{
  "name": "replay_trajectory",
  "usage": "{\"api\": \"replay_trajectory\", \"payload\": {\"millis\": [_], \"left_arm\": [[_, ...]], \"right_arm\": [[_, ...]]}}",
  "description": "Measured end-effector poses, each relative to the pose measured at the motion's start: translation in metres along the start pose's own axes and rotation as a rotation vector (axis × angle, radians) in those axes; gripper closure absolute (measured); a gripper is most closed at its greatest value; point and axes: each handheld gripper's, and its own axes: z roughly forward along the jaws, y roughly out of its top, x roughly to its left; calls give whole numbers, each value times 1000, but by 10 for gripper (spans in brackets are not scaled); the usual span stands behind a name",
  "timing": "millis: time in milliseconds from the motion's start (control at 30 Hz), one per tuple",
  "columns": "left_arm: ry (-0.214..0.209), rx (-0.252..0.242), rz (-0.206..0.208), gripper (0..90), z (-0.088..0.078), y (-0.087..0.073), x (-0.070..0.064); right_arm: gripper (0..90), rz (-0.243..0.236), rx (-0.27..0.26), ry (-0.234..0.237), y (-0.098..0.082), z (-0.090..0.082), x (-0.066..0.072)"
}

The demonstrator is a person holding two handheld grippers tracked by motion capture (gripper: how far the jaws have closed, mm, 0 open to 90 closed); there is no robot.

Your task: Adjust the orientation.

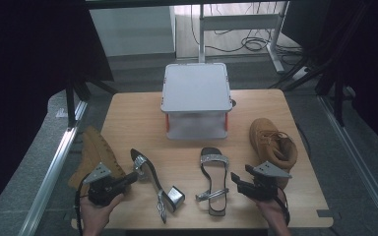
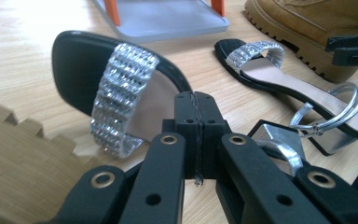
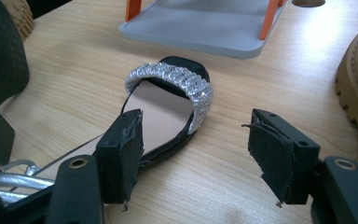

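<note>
Table (image 1: 128, 110) holds two tan boots, two black sandals with silver straps, and a grey lidded box (image 1: 195, 88) on orange legs at the back centre.

Left gripper (image 1: 132, 179): jaws pressed together, nothing between them, tips near the toe of the left sandal (image 1: 150, 177). That sandal lies tipped on its side, block heel toward the near edge. Left boot (image 1: 93, 155) lies on its side just beside the gripper, lugged sole facing it.

Right gripper (image 1: 235, 178): jaws apart, empty, aimed at the right sandal (image 1: 213, 179), which sits flat and upright between the two grippers, toe strap toward the box. Not yet touching it. Right boot (image 1: 271, 142) stands upright close behind that hand.

Likely step: approach to pick up the right sandal.

Risks, as judgement:
- Thin flat sole against the tabletop; pads may skid over it and push the sandal away instead of clamping.
- Grip on the loose ankle strap (image 1: 211, 195) alone: shoe may swing and drop.
- Left sandal unstable on its edge; a nudge from the closed left jaws could topple it or slide it toward the near edge.
- Right boot crowding the hand; elbow room tight, possible knock.
</note>
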Motion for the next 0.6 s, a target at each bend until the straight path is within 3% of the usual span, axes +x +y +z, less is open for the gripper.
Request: {"api": "replay_trajectory", "payload": {"millis": [200,467,600], "left_arm": [[6,6,-8,896,-4,-6,0],[3,98,-3,897,8,-32,-10],[11,125,3,896,16,-36,-12]], "right_arm": [[360,-16,17,4,-3,1,0],[360,1,-3,17,-2,-1,2],[359,-1,-2,11,-2,-1,2]]}}
